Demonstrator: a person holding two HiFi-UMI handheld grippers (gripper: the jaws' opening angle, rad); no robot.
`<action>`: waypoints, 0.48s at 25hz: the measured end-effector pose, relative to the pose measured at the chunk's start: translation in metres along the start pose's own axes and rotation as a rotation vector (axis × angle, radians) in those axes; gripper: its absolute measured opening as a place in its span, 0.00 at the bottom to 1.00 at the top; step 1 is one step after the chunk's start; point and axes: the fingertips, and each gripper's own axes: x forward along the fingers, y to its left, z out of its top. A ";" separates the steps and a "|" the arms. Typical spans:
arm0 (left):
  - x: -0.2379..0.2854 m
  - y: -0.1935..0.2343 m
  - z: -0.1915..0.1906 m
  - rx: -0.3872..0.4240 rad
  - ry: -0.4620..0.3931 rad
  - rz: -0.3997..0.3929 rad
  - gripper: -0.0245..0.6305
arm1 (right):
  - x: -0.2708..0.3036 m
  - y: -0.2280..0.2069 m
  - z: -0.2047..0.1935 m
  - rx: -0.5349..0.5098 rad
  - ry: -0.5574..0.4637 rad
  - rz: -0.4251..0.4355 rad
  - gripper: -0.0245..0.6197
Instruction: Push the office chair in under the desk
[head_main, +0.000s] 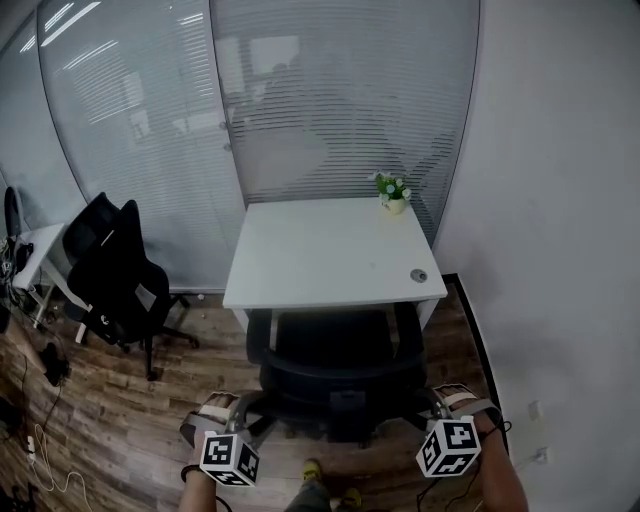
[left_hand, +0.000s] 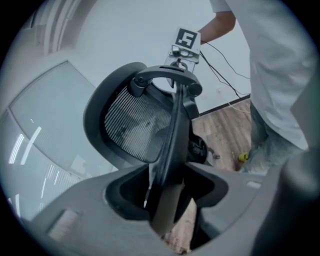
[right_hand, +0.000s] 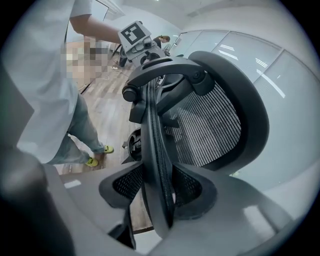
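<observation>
Both sides of the chair (head_main: 335, 375) back sit between my jaws, right below me. Right gripper (right_hand: 159, 187) is clamped on its edge; left gripper (left_hand: 170, 192) has the other edge between the pads with a gap showing, so not squeezing. Seat looks tucked under the white desk (head_main: 300, 260), backrest at its front edge. Small plant (head_main: 393, 193) on the far right corner, spare chair (head_main: 120, 275) off left by the glass wall (head_main: 300, 100)
</observation>
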 end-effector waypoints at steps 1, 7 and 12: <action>0.001 0.001 0.000 0.002 -0.005 0.005 0.37 | 0.000 -0.001 0.000 0.000 -0.002 -0.007 0.31; 0.005 0.003 0.000 -0.008 0.002 0.021 0.38 | 0.003 -0.003 -0.002 -0.008 -0.015 -0.010 0.31; 0.006 0.005 -0.002 -0.008 0.003 0.041 0.40 | 0.003 -0.003 0.000 -0.019 -0.024 -0.026 0.31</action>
